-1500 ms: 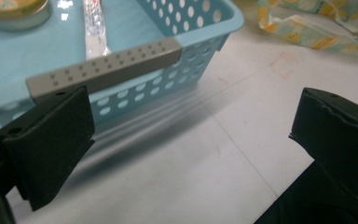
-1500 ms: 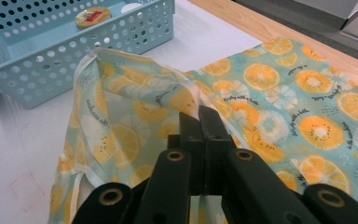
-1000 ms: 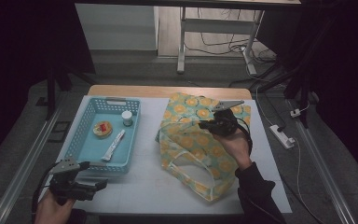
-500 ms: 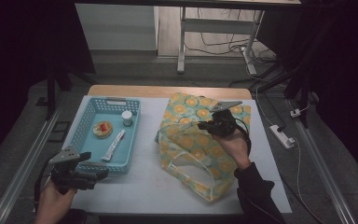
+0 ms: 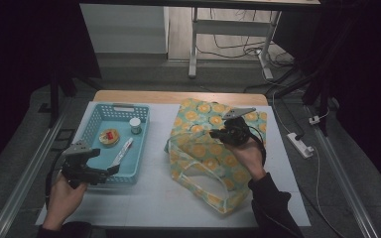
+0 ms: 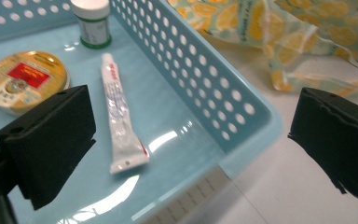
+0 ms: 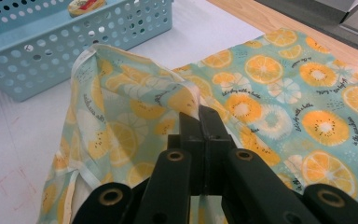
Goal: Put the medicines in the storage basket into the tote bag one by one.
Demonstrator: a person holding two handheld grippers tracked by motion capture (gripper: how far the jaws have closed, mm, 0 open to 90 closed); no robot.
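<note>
The left tool (image 5: 110, 170), spread wide, has moved toward the basket (image 5: 95, 121) and hangs over the tube (image 6: 120, 114). The right tool (image 7: 199, 116) pinches the bag (image 5: 213, 163) rim, holding it open for packing.

Dim rm; grey floor (image 5: 39, 124), white desk frame (image 5: 193, 44).

Teal fabric bag printed with orange slices (image 7: 279, 88): repeated small script, roughly "life is fully with a better". Tube and tin labels too blurred to read.
</note>
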